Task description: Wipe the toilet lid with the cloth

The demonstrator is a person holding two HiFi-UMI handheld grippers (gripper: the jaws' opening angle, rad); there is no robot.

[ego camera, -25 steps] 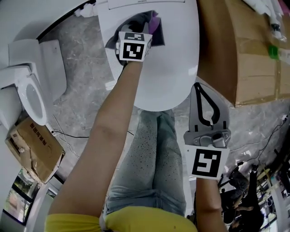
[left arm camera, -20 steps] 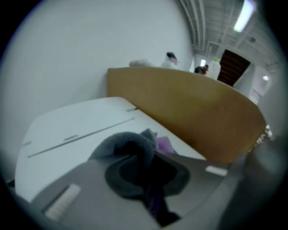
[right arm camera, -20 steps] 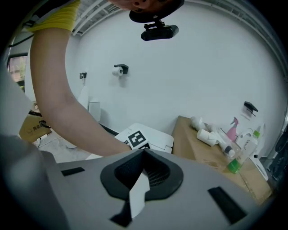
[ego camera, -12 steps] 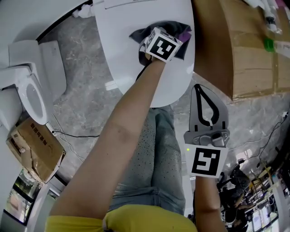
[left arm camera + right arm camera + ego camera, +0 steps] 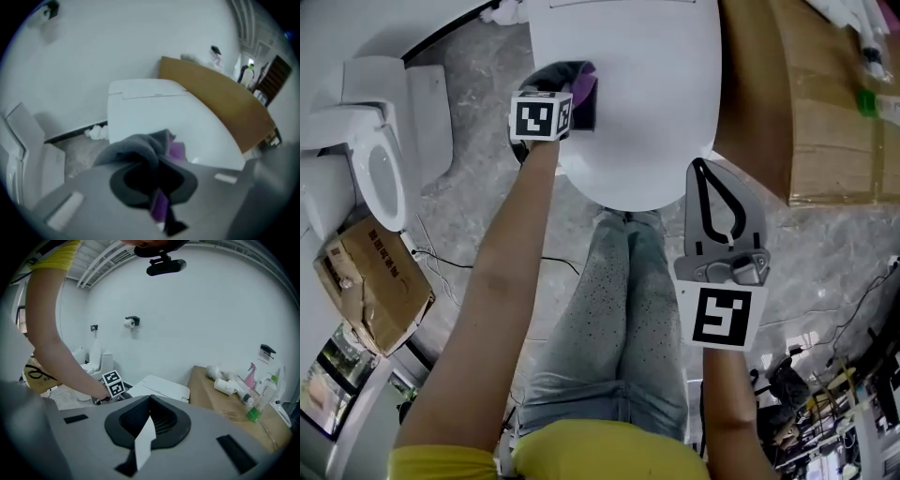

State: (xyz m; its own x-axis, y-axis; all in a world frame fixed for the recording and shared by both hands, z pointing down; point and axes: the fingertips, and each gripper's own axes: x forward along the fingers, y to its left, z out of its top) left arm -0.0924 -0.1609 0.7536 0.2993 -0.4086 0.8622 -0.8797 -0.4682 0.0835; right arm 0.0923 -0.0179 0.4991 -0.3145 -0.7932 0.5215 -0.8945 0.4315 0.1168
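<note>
So the person has the left gripper (image 5: 157, 164) clamped down on a bunched-up dark grey cloth with a purple patch (image 5: 577, 84). In the left gripper view the fabric is squeezed right between the jaws, with a fold puffing up above them and a purple tail hanging out below. The cloth sits at the left edge of the closed white oval toilet lid (image 5: 647, 103), roughly halfway along that edge, and part of it looks like it spills past the rim. The right gripper (image 5: 703, 167) is pinched together on nothing you could call a thing. Its jaws meet at the tips, and there's just a little white strip (image 5: 144, 442) in the hollow behind them; I can't tell what that is. It hangs in the air by the front right rim of the lid, and whether it's over the lid or just off it I can't tell. A big brown cardboard box (image 5: 806, 103) stands right against the toilet's right side, with a pink spray bottle (image 5: 251, 376) and some white tubes (image 5: 225, 380) lying on top. Over by the left edge of the grey marbled floor (image 5: 478, 169) there's a second white toilet with its seat showing (image 5: 375, 178), and a smaller battered cardboard box (image 5: 370, 291) just beside it. The person's speckled jeans (image 5: 619, 319) stand right at the front tip of the lid.
</note>
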